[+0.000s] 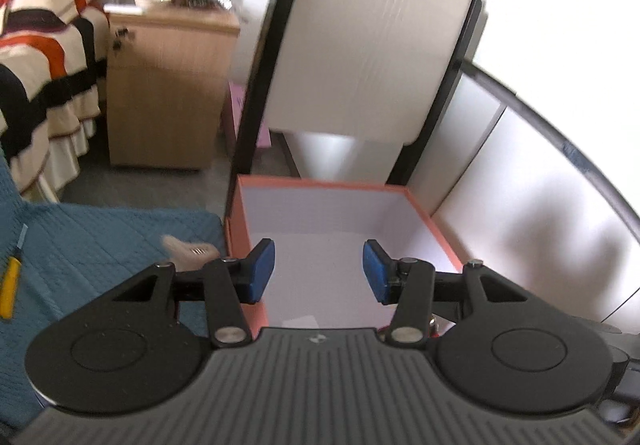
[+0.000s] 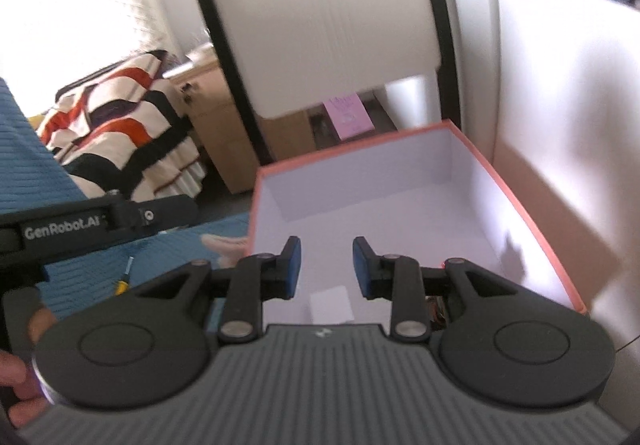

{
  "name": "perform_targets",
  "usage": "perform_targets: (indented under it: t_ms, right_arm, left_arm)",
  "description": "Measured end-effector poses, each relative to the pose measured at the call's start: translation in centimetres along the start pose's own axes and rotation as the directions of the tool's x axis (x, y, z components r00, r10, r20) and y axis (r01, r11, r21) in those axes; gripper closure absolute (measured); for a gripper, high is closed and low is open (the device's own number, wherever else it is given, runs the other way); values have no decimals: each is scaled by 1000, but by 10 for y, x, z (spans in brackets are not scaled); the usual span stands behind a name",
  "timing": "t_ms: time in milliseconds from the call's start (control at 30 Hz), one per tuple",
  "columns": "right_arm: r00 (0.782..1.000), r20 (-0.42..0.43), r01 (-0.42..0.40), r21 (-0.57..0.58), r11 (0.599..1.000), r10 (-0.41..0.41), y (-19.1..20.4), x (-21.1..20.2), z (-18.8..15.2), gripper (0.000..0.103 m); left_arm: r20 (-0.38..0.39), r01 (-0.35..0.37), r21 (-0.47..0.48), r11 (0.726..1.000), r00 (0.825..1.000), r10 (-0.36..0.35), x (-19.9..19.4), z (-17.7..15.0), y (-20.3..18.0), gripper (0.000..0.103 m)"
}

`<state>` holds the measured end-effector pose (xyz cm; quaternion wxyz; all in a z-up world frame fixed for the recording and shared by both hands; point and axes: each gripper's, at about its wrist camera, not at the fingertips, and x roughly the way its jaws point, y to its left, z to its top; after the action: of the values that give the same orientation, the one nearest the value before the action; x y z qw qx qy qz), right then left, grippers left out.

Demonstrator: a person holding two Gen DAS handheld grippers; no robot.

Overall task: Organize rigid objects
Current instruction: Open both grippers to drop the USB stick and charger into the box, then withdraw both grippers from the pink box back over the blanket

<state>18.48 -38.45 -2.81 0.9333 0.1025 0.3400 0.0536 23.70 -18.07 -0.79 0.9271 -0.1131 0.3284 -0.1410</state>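
Observation:
An open orange box [image 1: 240, 213] with a white inside stands on a blue quilted cover; it also shows in the right wrist view [image 2: 532, 217]. My left gripper [image 1: 319, 271] is open and empty, held over the box's near left part. My right gripper [image 2: 327, 268] is open and empty above the box's near edge. A yellow-handled screwdriver [image 1: 10, 285] lies on the cover at far left, also seen in the right wrist view [image 2: 123, 279]. A beige object [image 1: 192, 251] lies just left of the box; it shows beside the box wall [image 2: 224, 245]. A white card [image 2: 331, 305] lies inside the box.
A white chair back with black frame [image 1: 360, 45] stands behind the box. A wooden nightstand [image 1: 164, 85] and a striped bedspread [image 1: 36, 57] are at the left. A white wall panel [image 1: 540, 205] is close on the right. The left tool's arm [image 2: 80, 225] reaches in from the left.

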Motion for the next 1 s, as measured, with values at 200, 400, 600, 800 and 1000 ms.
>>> perform_targets:
  t_ms: [200, 400, 600, 800, 1000]
  right_arm:
    - [999, 26, -25, -23, 999, 26, 15, -23, 0, 70]
    - [999, 22, -48, -41, 998, 49, 36, -34, -10, 70]
    - [997, 14, -73, -64, 995, 74, 57, -40, -25, 70]
    - [994, -28, -111, -86, 990, 109, 78, -38, -41, 70]
    - [990, -56, -134, -101, 986, 129, 97, -36, -58, 70]
  left_arm:
    - [52, -16, 2, 1000, 999, 16, -45, 4, 11, 48]
    - [79, -34, -12, 999, 996, 35, -82, -7, 31, 48]
    - [82, -59, -35, 998, 995, 61, -109, -22, 53, 48]
    - [105, -65, -42, 997, 992, 69, -138, -39, 69, 48]
    - [91, -103, -58, 993, 990, 108, -147, -58, 93, 48]
